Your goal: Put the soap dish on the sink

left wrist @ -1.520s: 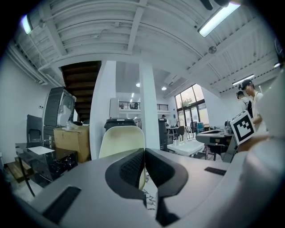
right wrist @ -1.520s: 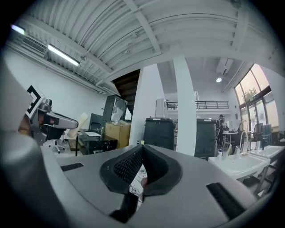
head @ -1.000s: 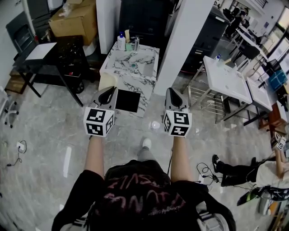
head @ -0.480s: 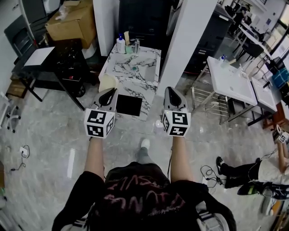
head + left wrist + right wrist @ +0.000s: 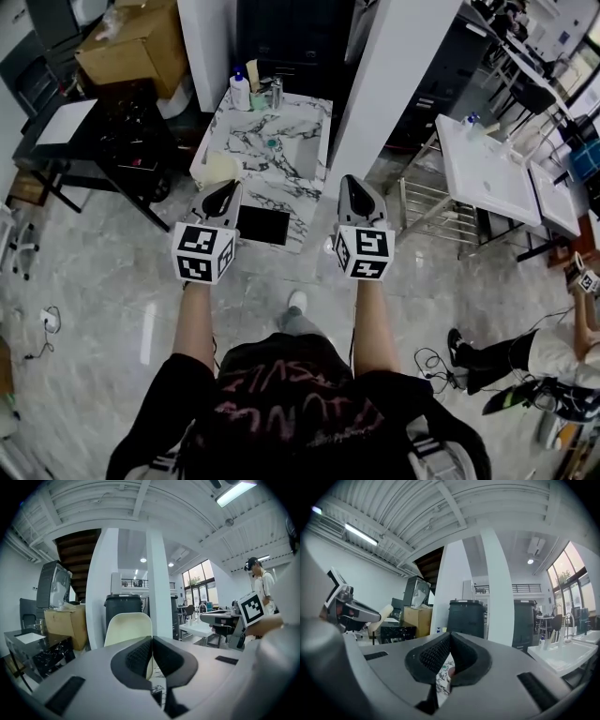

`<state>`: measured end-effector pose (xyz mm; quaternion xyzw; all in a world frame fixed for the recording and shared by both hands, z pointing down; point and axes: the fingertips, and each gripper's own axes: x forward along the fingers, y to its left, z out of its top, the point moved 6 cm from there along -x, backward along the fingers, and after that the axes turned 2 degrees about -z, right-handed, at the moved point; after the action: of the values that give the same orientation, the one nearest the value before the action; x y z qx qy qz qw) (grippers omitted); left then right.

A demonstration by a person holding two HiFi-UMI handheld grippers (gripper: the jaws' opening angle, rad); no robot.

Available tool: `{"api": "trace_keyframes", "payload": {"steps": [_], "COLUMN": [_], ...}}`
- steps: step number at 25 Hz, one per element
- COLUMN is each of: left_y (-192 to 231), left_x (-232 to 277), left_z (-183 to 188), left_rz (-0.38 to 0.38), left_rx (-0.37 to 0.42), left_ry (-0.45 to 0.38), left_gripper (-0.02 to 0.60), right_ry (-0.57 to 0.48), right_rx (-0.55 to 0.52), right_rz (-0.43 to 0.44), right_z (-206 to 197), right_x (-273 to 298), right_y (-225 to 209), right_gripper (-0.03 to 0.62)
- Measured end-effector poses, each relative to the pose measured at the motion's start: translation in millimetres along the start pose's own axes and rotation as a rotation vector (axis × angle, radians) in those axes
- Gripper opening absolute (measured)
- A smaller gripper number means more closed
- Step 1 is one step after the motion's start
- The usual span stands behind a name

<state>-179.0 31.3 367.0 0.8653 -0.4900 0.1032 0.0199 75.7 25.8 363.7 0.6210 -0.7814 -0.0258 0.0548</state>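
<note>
Soap dish (image 5: 258, 97), seemingly the small green piece at the marble sink counter's (image 5: 302, 120) far edge, lies ungrasped. Left gripper (image 5: 226, 187) and right gripper (image 5: 352, 186) hang short of the counter's near edge, jaws pressed together on nothing, probably out of reach. Only the head view shows the countertop.

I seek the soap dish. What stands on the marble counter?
At the marble counter's back edge: a white bottle and smaller items, too small to name. The left gripper hides its near corner.
</note>
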Motion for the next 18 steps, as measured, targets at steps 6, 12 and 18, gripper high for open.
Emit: {"api": "trace_keyframes", "payload": {"steps": [6, 12, 18], "left_y": [12, 19, 15], "left_x": [72, 137, 177], "left_z": [10, 27, 50], "left_rz": [-0.001, 0.017, 0.016], "left_rx": [-0.005, -0.001, 0.011], "left_ry": [0.017, 0.038, 0.041], "left_gripper": [0.020, 0.020, 0.020], "right_ry": [0.012, -0.018, -0.007], "right_rx": [0.002, 0.021, 0.026], "right_rz": [0.030, 0.045, 0.069], "right_z": [-7, -2, 0], "right_x": [63, 119, 150], "right_y": [-35, -76, -105], "right_gripper": [0.014, 0.014, 0.014]}}
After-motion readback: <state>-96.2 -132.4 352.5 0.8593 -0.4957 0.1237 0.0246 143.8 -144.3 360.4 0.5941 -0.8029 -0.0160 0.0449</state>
